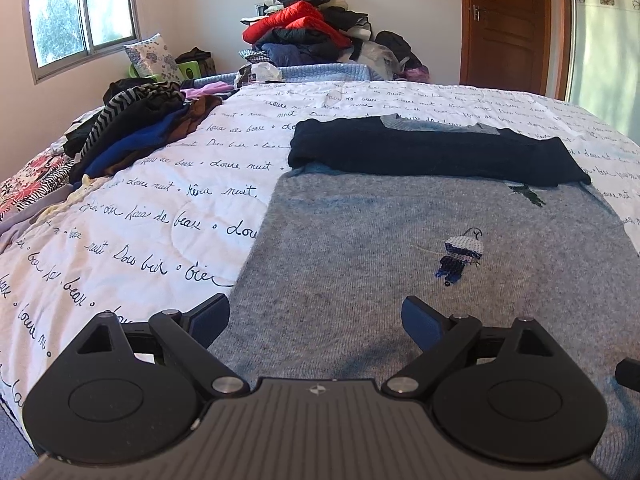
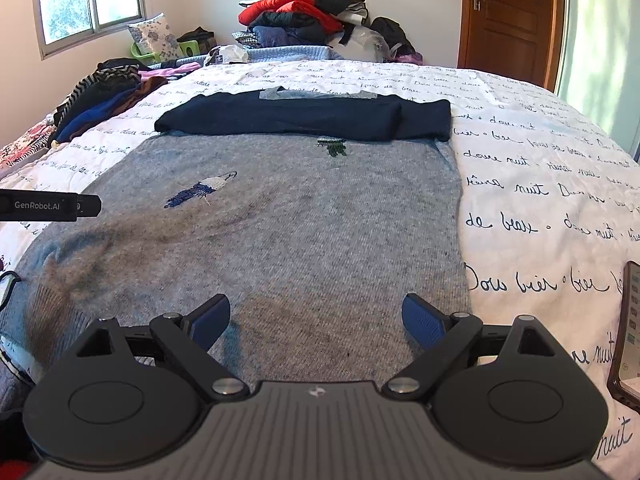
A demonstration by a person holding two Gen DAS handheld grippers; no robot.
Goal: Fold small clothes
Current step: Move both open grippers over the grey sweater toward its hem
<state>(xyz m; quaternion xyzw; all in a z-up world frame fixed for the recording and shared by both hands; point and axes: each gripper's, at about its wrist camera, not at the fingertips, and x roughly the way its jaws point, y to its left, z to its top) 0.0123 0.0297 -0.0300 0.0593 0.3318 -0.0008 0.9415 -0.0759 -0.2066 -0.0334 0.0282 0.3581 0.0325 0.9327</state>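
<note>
A grey knit sweater point(image 1: 400, 248) with an embroidered bird lies flat on the bed, its navy sleeves point(image 1: 432, 152) folded across the chest. It also shows in the right wrist view point(image 2: 304, 216), with the navy sleeves point(image 2: 304, 118) across its top. My left gripper point(image 1: 316, 316) is open and empty above the sweater's lower left part. My right gripper point(image 2: 316, 316) is open and empty above the sweater's lower right part. The left gripper's body point(image 2: 48, 206) shows at the left edge of the right wrist view.
A white quilt with script writing point(image 1: 132, 216) covers the bed. A pile of clothes point(image 1: 132, 128) lies on its left side. A taller heap with a red jacket point(image 1: 304, 24) stands at the far end. A phone point(image 2: 626, 340) lies on the quilt at the right. A wooden door point(image 1: 508, 20) is beyond.
</note>
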